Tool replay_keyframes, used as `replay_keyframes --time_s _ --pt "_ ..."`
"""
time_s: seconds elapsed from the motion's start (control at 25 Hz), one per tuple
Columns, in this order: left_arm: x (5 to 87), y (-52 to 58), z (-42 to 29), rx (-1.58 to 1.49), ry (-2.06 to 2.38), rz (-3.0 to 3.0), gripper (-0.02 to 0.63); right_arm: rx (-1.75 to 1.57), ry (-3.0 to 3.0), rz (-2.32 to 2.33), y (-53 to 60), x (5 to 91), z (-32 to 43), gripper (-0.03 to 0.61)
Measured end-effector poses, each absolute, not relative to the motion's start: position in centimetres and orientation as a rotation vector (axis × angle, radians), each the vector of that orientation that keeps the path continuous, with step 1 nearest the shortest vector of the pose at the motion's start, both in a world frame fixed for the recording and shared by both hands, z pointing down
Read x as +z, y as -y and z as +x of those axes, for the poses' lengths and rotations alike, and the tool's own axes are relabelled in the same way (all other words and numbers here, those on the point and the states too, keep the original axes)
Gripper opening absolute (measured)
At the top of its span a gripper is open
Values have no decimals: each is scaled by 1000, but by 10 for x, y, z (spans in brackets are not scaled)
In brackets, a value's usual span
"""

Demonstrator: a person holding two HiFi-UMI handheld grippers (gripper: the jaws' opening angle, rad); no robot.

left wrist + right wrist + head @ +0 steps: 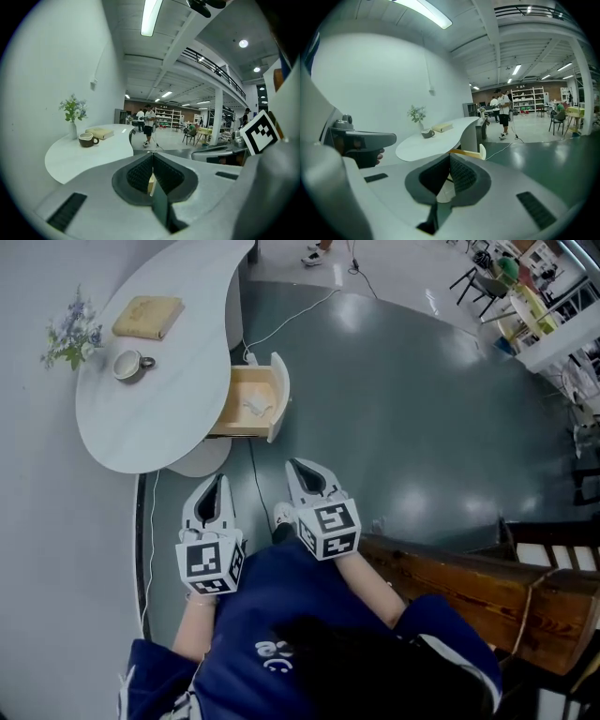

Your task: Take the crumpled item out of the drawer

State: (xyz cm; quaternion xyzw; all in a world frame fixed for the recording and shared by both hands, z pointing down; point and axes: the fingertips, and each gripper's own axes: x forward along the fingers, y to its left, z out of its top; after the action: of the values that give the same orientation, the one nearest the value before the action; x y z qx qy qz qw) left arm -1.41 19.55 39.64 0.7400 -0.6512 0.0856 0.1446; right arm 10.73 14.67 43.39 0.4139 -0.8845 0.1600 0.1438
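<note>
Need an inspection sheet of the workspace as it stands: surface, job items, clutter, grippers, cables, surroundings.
Surface: white curved table.
Job's things: drawer pulled open under the table's edge; white crumpled item lies inside it, untouched.
Clutter: book, cup and flowers on the table top.
Grippers: left gripper and right gripper both shut, nothing between the jaws, held short of the drawer.
Cables: white cable runs over the floor from beside the drawer.
Surroundings: wooden bench at the head view's right; people standing far off.
</note>
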Motion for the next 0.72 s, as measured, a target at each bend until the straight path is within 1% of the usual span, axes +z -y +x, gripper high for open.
replay_keyframes --time_s 0.36,0.72 --pt "405 -127 9 240 1903 2077 5 482 2589 1122 -68 440 122 7" --pt "412 -94 13 259 1914 2051 5 532 2582 1096 -38 451 127 7"
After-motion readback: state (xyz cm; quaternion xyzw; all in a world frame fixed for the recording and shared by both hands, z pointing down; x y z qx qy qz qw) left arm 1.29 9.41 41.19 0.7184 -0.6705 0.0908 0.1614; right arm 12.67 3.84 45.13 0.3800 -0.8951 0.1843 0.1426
